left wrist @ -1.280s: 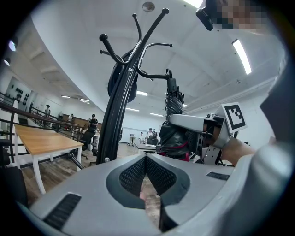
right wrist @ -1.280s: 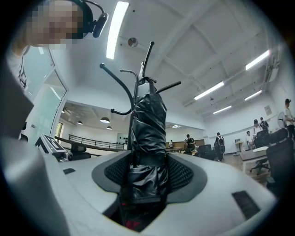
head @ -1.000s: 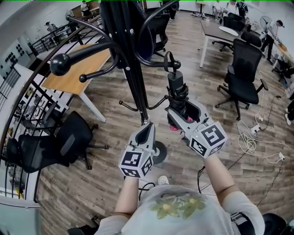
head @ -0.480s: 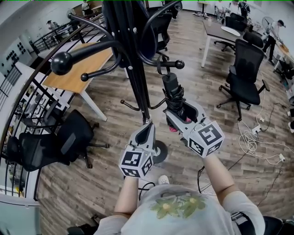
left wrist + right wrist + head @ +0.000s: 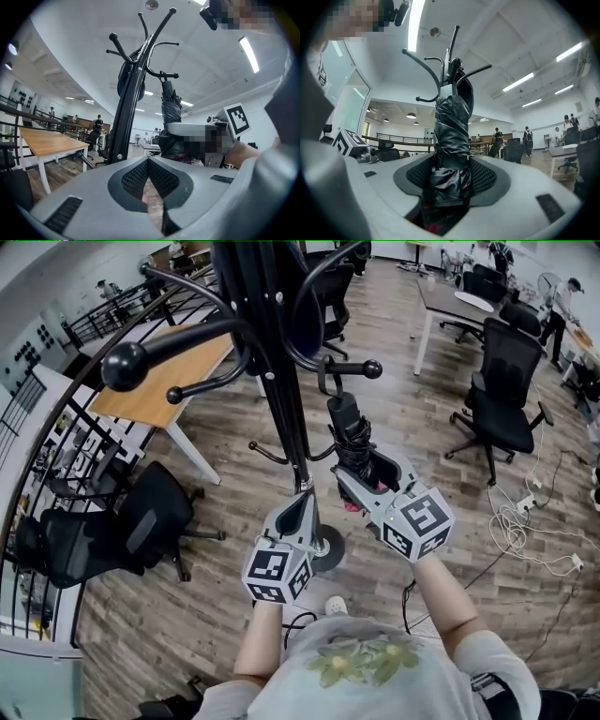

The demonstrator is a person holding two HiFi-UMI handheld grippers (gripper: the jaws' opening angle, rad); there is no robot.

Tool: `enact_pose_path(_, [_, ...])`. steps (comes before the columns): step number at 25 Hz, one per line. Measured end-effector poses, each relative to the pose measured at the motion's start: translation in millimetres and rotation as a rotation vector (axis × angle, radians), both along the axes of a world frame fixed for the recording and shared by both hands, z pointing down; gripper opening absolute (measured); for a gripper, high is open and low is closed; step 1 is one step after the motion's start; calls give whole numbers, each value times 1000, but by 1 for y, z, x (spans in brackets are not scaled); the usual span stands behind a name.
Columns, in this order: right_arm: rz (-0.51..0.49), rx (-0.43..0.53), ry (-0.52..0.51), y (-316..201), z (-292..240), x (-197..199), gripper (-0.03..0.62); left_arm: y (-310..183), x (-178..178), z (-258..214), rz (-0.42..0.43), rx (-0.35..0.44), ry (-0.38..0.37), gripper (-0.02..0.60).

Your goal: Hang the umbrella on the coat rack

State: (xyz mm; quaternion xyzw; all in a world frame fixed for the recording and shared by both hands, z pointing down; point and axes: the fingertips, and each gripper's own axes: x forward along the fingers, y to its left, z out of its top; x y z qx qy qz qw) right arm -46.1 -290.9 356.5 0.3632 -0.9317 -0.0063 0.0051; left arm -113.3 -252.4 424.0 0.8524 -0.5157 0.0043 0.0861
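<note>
Umbrella [image 5: 349,423] lower end hidden — behind right gripper [image 5: 370,468].

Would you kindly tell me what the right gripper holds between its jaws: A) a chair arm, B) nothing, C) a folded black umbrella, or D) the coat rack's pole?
C: the right gripper is clamped on the folded black umbrella, as its own view shows.

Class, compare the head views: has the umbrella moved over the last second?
Yes. The umbrella has shifted away from the hook's knob, toward the coat rack's pole, and slightly down.
</note>
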Motion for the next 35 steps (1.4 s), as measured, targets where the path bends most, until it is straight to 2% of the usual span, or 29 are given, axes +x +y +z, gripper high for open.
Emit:
enact_pose_path(15, [-16, -59, -8, -2, 26, -6, 242, 3, 3, 4, -9, -7, -7, 0])
enact_pose_path(23, [-52, -43, -52, -3, 30, -18, 249, 1, 7, 5, -11, -14, -14, 0])
enact_pose_path(35, [-50, -30, -23, -8, 33, -24, 278, 4, 5, 7, -37, -27, -18, 0])
